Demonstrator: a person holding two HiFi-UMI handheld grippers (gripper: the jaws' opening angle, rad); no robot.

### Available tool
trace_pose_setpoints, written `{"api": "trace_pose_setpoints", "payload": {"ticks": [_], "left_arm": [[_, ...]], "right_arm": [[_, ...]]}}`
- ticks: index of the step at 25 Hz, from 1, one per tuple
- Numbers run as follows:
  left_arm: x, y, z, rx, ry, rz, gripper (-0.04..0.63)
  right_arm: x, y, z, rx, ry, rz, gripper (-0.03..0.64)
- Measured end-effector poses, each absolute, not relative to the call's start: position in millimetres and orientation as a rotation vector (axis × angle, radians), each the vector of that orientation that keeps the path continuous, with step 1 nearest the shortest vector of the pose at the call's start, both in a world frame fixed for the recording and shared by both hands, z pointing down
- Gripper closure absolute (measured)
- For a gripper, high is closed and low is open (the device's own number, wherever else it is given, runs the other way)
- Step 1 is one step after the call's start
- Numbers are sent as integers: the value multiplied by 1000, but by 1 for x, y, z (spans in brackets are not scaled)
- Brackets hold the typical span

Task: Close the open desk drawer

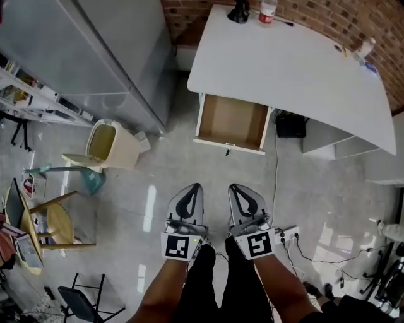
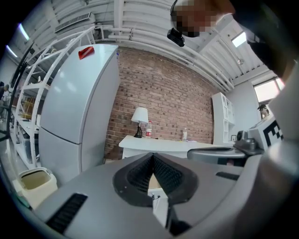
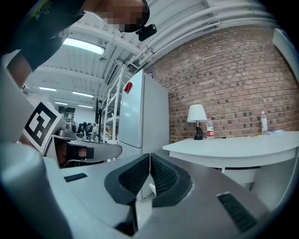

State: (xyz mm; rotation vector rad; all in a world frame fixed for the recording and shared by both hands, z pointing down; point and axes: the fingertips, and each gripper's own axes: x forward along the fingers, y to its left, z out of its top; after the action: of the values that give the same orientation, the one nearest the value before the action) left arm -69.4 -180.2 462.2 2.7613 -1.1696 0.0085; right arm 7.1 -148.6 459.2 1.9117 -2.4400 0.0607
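The white desk (image 1: 303,69) stands against the brick wall. Its drawer (image 1: 232,121) is pulled out towards me, empty, with a wood-coloured bottom and a white front panel (image 1: 228,146). My left gripper (image 1: 192,187) and right gripper (image 1: 235,187) hang side by side over the floor, a good way short of the drawer front, both pointing at it. Both are shut with nothing between the pads. In the left gripper view the shut tips (image 2: 153,155) point level at the desk (image 2: 159,144). The right gripper view shows its shut tips (image 3: 150,155) left of the desk top (image 3: 233,149).
A tall grey fridge (image 1: 95,57) stands left of the desk, a cream bin (image 1: 110,145) in front of it. A wooden chair (image 1: 57,221) is at the left. A power strip (image 1: 287,234) and cables lie right of my grippers. A lamp (image 1: 238,11) and bottle (image 1: 267,11) stand on the desk.
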Motion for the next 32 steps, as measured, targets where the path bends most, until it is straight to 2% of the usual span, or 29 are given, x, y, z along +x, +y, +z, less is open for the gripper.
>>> {"api": "trace_pose_setpoints", "payload": {"ticks": [14, 32], "left_arm": [[-49, -183, 598, 2742, -1109, 71, 589], [-21, -225, 665, 2773, -1111, 140, 589]], "right_arm": [[27, -154, 604, 1923, -2416, 149, 589], [68, -197, 693, 1932, -2416, 337, 588]]}}
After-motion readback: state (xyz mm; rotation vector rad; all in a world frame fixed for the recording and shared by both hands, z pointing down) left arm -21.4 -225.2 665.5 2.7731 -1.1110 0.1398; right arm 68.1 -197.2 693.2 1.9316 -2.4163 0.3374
